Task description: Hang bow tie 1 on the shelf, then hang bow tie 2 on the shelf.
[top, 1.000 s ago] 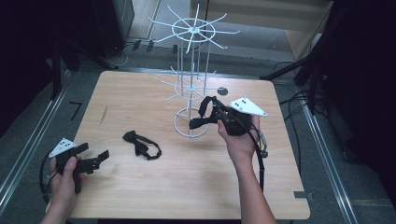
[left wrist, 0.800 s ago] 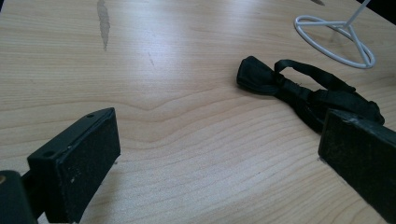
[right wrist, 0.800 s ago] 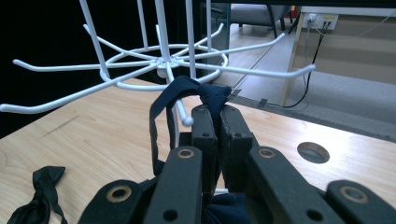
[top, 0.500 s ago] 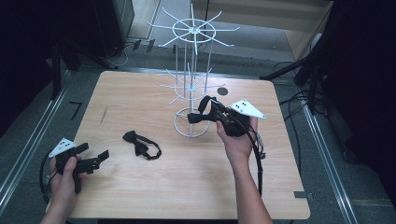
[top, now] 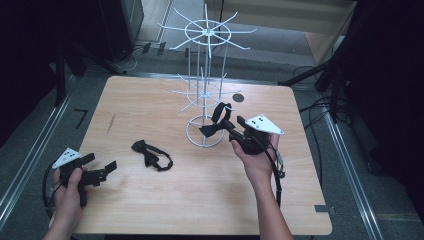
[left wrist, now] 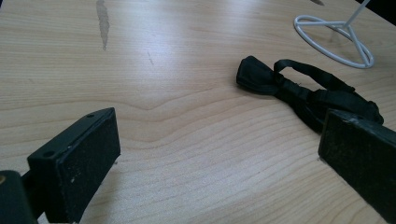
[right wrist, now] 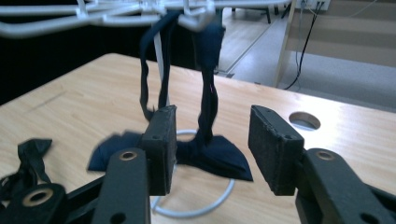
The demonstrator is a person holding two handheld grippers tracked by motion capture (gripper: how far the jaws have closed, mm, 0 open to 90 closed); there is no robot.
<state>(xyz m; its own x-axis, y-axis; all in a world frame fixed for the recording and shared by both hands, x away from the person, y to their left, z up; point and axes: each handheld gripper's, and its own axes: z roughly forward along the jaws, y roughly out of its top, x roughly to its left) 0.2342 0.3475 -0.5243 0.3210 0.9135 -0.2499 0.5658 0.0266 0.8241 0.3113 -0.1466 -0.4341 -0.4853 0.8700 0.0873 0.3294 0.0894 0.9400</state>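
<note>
Bright, even overhead light on the wood – dark surroundings, soft shadows, slight close-range blur.

1. A dark bow tie (right wrist: 212, 158) is hung by its strap from an arm of the white wire rack (top: 205, 90); its bow dangles low over the rack's ring base.
2. A second black bow tie (top: 151, 155) is laid flat on the wooden table (top: 150, 210), its strap looped beside it, left of the rack's base.
</note>
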